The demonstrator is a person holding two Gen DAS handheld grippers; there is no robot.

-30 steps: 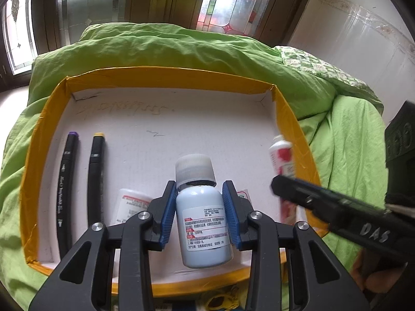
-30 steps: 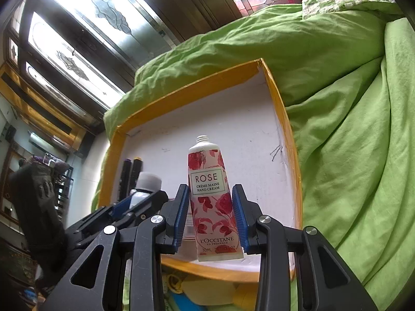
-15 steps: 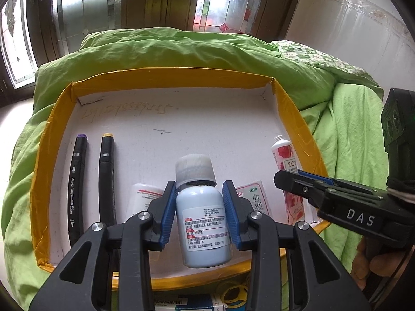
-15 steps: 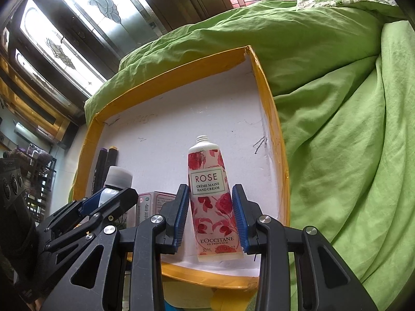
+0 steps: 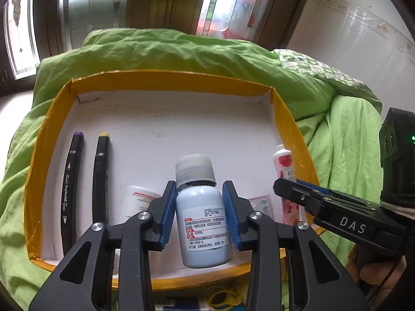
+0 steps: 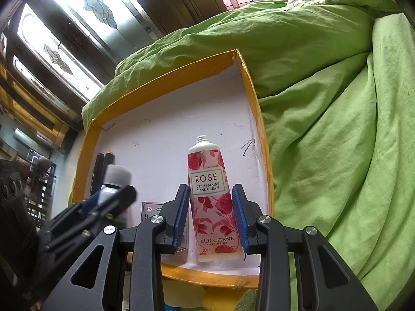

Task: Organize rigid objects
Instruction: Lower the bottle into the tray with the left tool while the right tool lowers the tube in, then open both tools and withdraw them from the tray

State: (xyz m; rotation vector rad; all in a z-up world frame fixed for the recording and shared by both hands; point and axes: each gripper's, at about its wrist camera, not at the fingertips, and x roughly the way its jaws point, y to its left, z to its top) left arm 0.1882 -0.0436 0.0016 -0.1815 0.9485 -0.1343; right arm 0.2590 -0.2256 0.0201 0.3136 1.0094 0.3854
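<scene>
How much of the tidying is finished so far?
Two black markers already lie side by side in the yellow-rimmed white tray. The left claw holds a pale blue bottle, the right claw a rose-patterned hand cream tube; both still need placing.

Both wrist cameras look steeply down along their claws, close over the same yellow-rimmed box (image 5: 290, 119) (image 6: 166, 83) on green bedding (image 5: 181, 49) (image 6: 324, 103).

Drawn back toward the near edge of the tray (image 5: 285, 119): rose hand cream tube (image 6: 211, 197), in the right hand-held gripper (image 6: 210, 217).
</scene>
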